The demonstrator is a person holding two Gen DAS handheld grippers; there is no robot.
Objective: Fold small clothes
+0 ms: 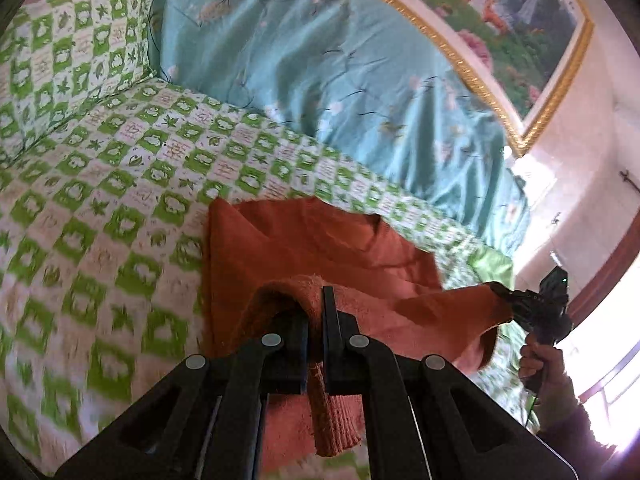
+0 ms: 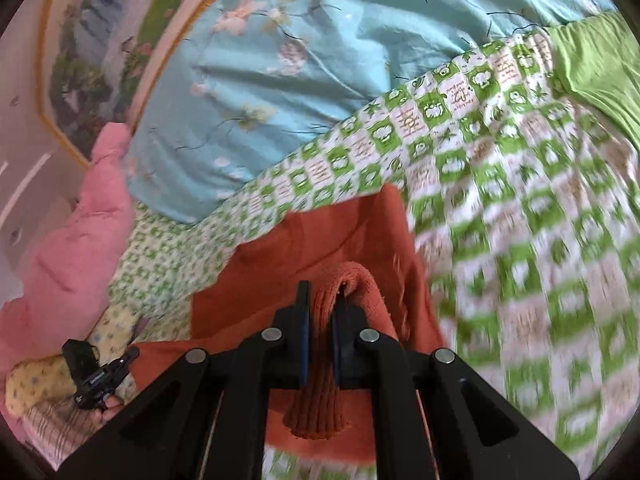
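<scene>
Left claw (image 1: 316, 320): shut tight on a bunched edge of the rust-red knit garment (image 1: 320, 240), at lower centre of the left wrist view; a ribbed strip hangs below the jaws.
Garment place: its far part is spread on the green-and-white checked bedspread (image 1: 120, 184), centre of frame; its near edge is lifted and stretched toward the right claw (image 1: 505, 298) at right centre.
Right claw: nearly shut on another ribbed fold of the same garment, at lower centre of its own view.
Risk, slip: only narrow bunches are pinched, so the knit could be pulled out of one claw if the two are drawn apart.
Risk, skewed fold: if one corner is carried further than the other, the lifted edge is likely to be laid crooked.
Risk, drag: the resting part could be slid and wrinkled on the bedspread.
Hidden: the garment's near hem is covered by the claw bodies; sleeves and neckline are not made out.
Blurred: the bedspread is smeared at lower left and right.
Cut off: the blue floral quilt (image 1: 320, 60) and the gold-framed picture (image 1: 520, 12) run past the upper edge.
</scene>
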